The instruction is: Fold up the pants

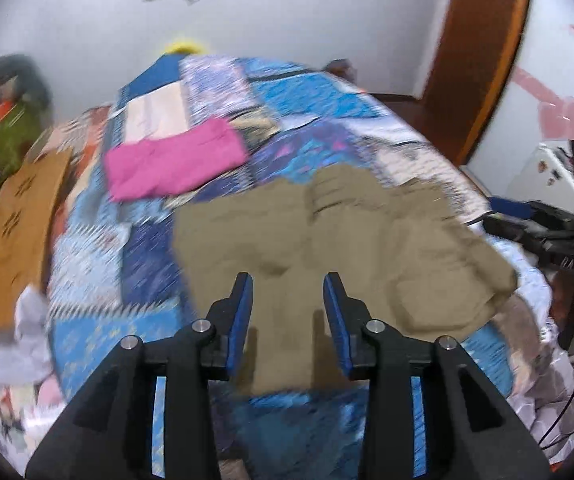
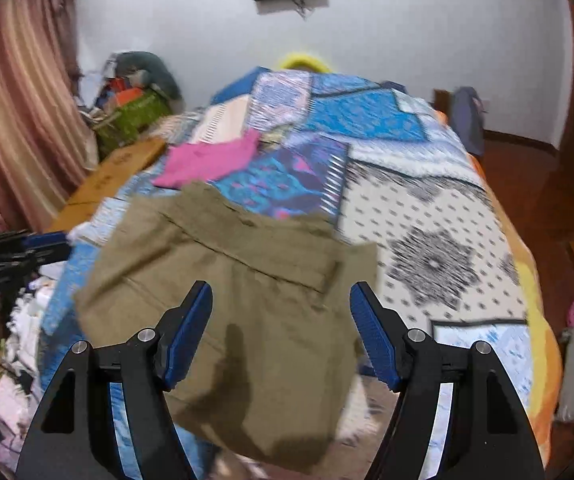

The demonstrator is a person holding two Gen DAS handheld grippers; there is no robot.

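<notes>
Beneath both open jaws, khaki pants.

We see the pants lying on the bed, at its near end, with a folded cloth on the bed behind them and to their left. A cardboard sheet lies along the bed's left side, and a heap of bags sits behind it near the wall. In the left wrist view our left gripper is above the pants' near part; in the right wrist view our right gripper is above them too
</notes>
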